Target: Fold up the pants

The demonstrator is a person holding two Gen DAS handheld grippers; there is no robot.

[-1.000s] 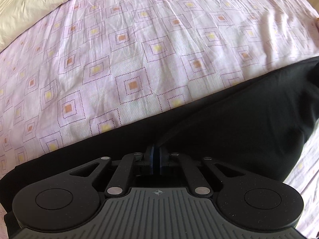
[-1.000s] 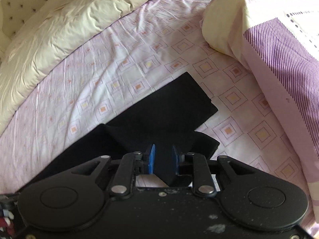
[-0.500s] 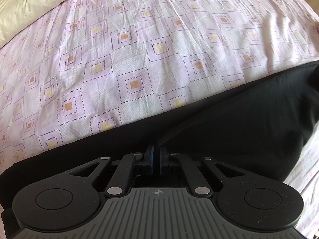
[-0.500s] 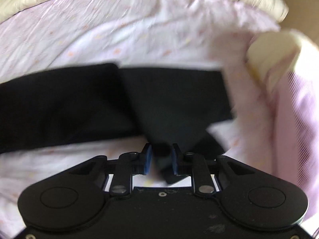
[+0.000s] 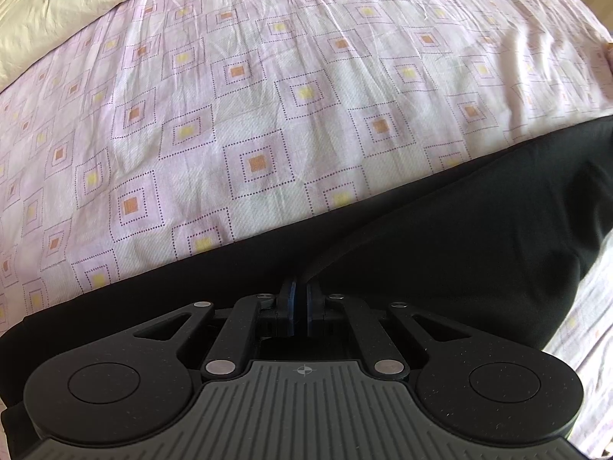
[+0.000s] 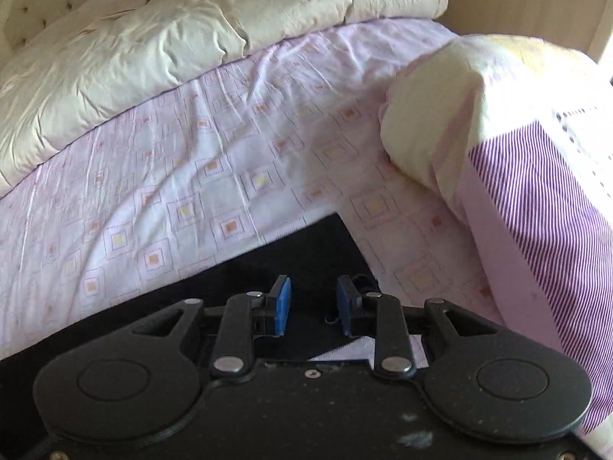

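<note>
Pants (image 5: 440, 253) black, flat on bed (image 5: 268, 115), long axis running left-right across both views. Left tongs (image 5: 300, 303) pinched on upper cloth layer near mid-length. Right tongs (image 6: 312, 306) spread, empty, hovering over far end, hem corner just beyond. Pillow (image 6: 517, 161) near right. Right hand nearer that end for regrasp.

Left hand-held gripper (image 5: 300, 299) pinching black pants (image 5: 440, 253), patterned bedsheet (image 5: 268, 96)

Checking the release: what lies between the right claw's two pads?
Right wrist view: the right claw stands open over the black pants; only that fabric shows between the pads.
</note>
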